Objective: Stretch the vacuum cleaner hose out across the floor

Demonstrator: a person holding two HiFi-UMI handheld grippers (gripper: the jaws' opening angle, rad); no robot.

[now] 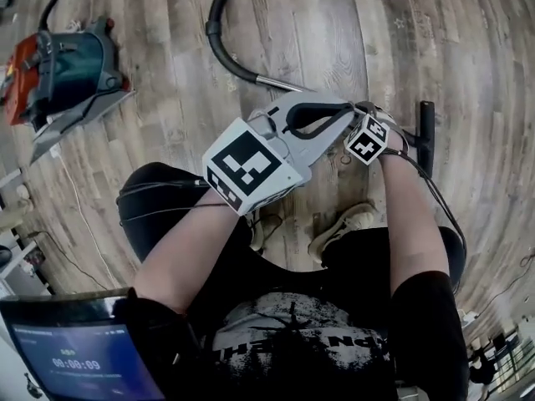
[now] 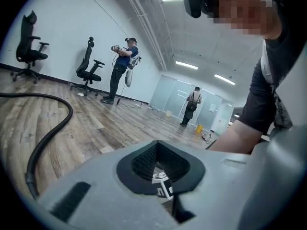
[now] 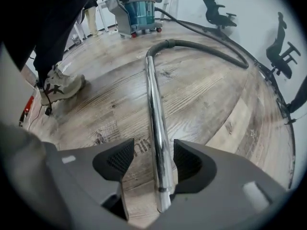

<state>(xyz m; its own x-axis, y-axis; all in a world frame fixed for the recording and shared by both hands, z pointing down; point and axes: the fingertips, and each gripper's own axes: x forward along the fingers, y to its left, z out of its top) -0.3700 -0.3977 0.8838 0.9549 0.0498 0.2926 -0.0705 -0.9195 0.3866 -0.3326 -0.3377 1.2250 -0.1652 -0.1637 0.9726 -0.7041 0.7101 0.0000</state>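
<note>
The vacuum cleaner (image 1: 63,69), teal and red, stands on the wood floor at the upper left of the head view. Its black hose (image 1: 219,40) curves down to a chrome tube (image 1: 280,83) lying on the floor. My right gripper (image 3: 153,153) points down at the floor and is open, with the chrome tube (image 3: 154,104) between its pads; the left pad stands clear of it. Its marker cube (image 1: 366,140) shows beside my left gripper (image 1: 338,112). My left gripper (image 2: 160,166) is shut on nothing and looks over a stretch of hose (image 2: 53,128).
Office chairs (image 2: 88,63) stand along the white wall, and two people (image 2: 122,68) work at the far end of the room. The wearer's shoes (image 1: 347,224) are just behind the grippers. A black bar (image 1: 426,132) lies right of the right hand. A screen (image 1: 79,357) shows at the lower left.
</note>
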